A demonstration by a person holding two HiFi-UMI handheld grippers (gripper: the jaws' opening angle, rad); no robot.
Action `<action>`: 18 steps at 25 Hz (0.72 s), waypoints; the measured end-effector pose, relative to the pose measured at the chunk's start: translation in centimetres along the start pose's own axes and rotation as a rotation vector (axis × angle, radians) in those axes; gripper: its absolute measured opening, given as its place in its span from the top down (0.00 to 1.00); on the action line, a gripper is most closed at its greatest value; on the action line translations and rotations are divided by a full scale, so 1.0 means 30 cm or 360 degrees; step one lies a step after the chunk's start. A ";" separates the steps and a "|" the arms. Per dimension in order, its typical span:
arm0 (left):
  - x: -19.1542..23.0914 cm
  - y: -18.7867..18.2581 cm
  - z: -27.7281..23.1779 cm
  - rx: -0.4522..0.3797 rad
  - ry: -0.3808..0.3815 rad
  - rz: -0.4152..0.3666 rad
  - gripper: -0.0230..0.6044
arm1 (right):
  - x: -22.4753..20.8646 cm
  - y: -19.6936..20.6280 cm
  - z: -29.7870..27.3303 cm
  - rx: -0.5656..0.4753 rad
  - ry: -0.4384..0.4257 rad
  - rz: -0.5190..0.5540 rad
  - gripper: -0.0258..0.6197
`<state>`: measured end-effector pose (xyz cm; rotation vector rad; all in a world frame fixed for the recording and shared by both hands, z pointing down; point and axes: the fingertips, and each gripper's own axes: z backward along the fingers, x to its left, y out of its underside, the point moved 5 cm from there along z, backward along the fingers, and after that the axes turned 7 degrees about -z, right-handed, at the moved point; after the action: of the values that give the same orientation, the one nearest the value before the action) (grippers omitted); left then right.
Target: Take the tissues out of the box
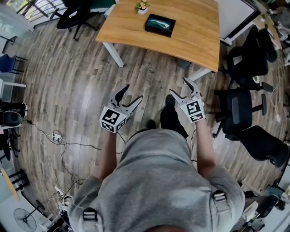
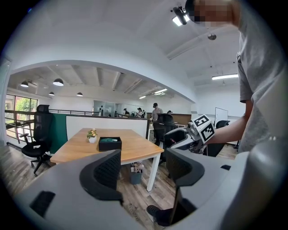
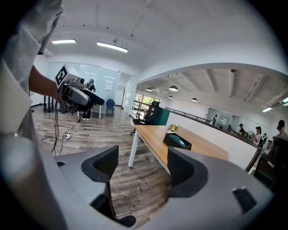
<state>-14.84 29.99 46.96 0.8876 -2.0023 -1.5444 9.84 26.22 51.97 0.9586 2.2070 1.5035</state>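
Head view: dark tissue box [image 1: 159,24] on the far worktop [image 1: 190,41]; left tongs [image 1: 132,93] and right tongs [image 1: 178,86] well apart from it.
Left gripper view: tongs wide, empty.
Right gripper view: tongs wide, empty.
Tissues [image 1: 158,21]: judged light, soft, easily torn; pinch the top sheet centrally.

Box [image 1: 160,24] on table [image 1: 195,38], small plant [image 1: 142,6] just beside it, chairs [image 1: 247,61] right of table
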 end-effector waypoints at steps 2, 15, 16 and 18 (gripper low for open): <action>0.028 -0.003 -0.010 0.0003 -0.0017 0.0005 0.46 | -0.011 -0.015 -0.026 -0.0002 -0.0018 0.0002 0.43; 0.117 -0.019 -0.149 0.0043 -0.0044 0.0051 0.46 | -0.137 -0.005 -0.119 0.0069 -0.0080 0.0003 0.45; 0.123 -0.026 -0.165 0.0049 -0.0045 0.0049 0.46 | -0.153 -0.004 -0.126 0.0071 -0.0084 -0.0001 0.45; 0.138 -0.042 -0.200 0.0057 -0.0047 0.0042 0.46 | -0.188 -0.003 -0.143 0.0076 -0.0093 -0.0005 0.45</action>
<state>-13.24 22.77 47.23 0.8530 -2.0602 -1.5201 11.43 19.39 52.98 1.0006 2.2116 1.4091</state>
